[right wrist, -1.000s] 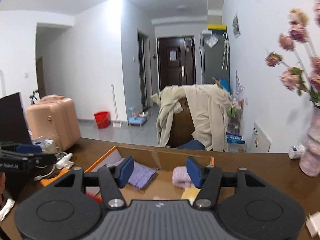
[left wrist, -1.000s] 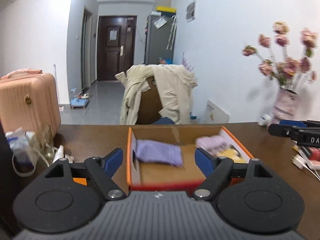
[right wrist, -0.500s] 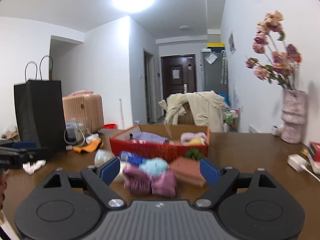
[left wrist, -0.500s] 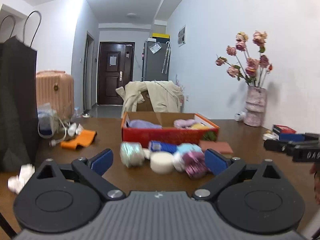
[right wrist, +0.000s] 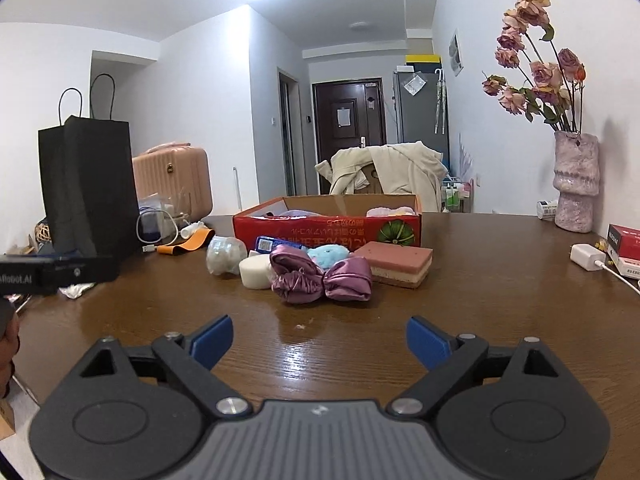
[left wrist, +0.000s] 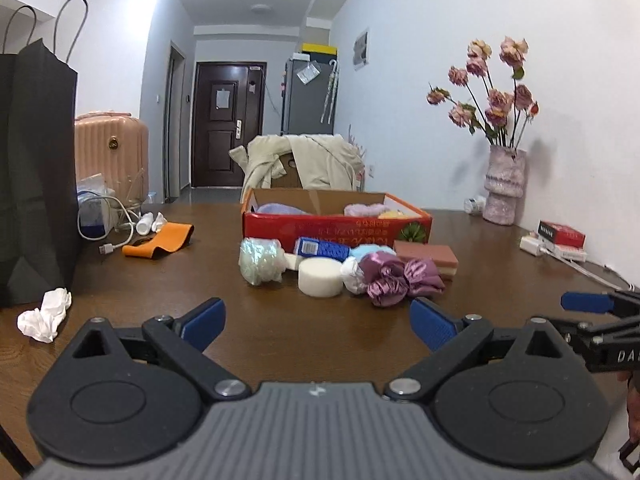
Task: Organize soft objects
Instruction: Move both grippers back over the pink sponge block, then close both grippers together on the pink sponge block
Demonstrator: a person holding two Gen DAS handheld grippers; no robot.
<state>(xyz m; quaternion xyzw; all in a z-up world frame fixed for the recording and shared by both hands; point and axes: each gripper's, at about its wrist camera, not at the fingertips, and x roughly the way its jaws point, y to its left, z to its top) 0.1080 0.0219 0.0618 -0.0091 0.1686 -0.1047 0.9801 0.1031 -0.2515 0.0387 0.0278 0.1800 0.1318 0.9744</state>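
Left hand-held gripper [left wrist: 316, 322] spread wide and empty, right hand-held gripper [right wrist: 318, 340] opening, nothing between, soft objects [right wrist: 320, 270] clustered on tabletop [right wrist: 480, 300] at twelve o'clock, red box [right wrist: 328, 230] just behind.

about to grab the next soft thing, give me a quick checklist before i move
1. Left tool empty, jaws wide: ok.
2. Right tool empty, jaws opening: ok.
3. Purple satin scrunchie at the front of the pile, unobstructed: ok.
4. Bare table between tools and pile: ok.
5. Red box open with room inside: ok.
6. White round sponge touching the neighbouring white bundle: cannot tell.
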